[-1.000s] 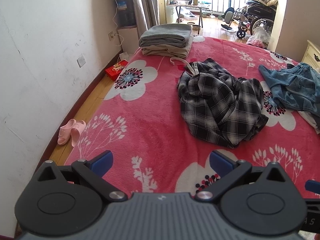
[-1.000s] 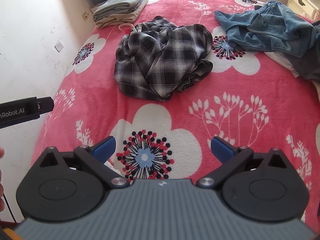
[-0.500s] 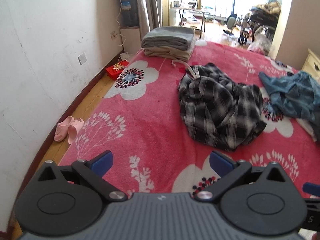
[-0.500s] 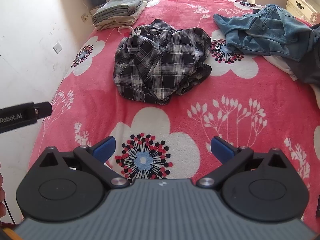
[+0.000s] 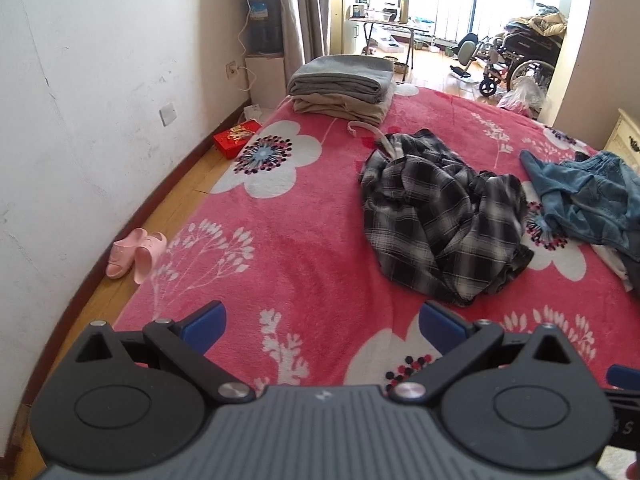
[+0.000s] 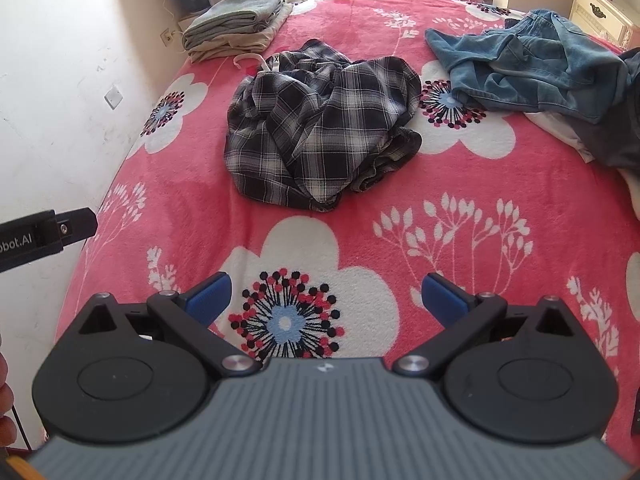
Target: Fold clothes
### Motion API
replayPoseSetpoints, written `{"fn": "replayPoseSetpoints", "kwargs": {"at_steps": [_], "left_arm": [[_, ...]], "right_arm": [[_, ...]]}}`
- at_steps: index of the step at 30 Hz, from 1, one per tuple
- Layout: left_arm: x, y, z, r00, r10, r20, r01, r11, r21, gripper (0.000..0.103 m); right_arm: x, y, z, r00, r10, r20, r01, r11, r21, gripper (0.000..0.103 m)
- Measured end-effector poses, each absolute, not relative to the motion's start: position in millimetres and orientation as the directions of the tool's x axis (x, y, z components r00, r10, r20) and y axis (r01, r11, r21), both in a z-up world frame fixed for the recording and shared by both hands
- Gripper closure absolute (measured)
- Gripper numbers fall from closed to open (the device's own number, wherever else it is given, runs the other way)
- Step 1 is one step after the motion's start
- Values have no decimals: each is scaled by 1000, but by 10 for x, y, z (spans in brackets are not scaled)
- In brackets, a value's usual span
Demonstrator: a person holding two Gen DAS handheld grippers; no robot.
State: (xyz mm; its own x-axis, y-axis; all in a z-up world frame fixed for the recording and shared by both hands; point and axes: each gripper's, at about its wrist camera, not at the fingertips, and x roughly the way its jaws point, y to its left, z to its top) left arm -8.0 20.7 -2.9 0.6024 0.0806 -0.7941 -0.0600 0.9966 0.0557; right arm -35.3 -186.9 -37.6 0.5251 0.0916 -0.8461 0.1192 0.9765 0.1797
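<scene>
plaid shirt [image 6: 320, 128] ahead of fingers [image 6: 210, 295]

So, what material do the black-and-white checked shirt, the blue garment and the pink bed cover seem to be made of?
Black-and-white checked shirt: thin woven cloth, probably cotton or flannel, matte; it crumples into soft folds.
Blue garment: looks like denim, with faded patches and stitched seams.
Pink flowered bed cover: plush fleece, judging by its fuzzy nap; the fibre cannot be told.

You see: black-white plaid shirt [image 6: 320, 128]; pink blanket [image 6: 440, 216] with white flowers; blue denim garment [image 6: 528, 68]; grey and beige folded stack [image 5: 340, 88]; pink slippers [image 5: 136, 254].
</scene>
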Motion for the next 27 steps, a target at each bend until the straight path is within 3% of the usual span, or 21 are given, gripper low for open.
{"fn": "replayPoseSetpoints", "kwargs": {"at_steps": [27], "left_arm": [[-73, 256, -109, 577, 113, -809, -90, 993, 75, 0]], "right_arm": [[-294, -1824, -391, 516, 85, -853, 115, 979, 167, 1]]}}
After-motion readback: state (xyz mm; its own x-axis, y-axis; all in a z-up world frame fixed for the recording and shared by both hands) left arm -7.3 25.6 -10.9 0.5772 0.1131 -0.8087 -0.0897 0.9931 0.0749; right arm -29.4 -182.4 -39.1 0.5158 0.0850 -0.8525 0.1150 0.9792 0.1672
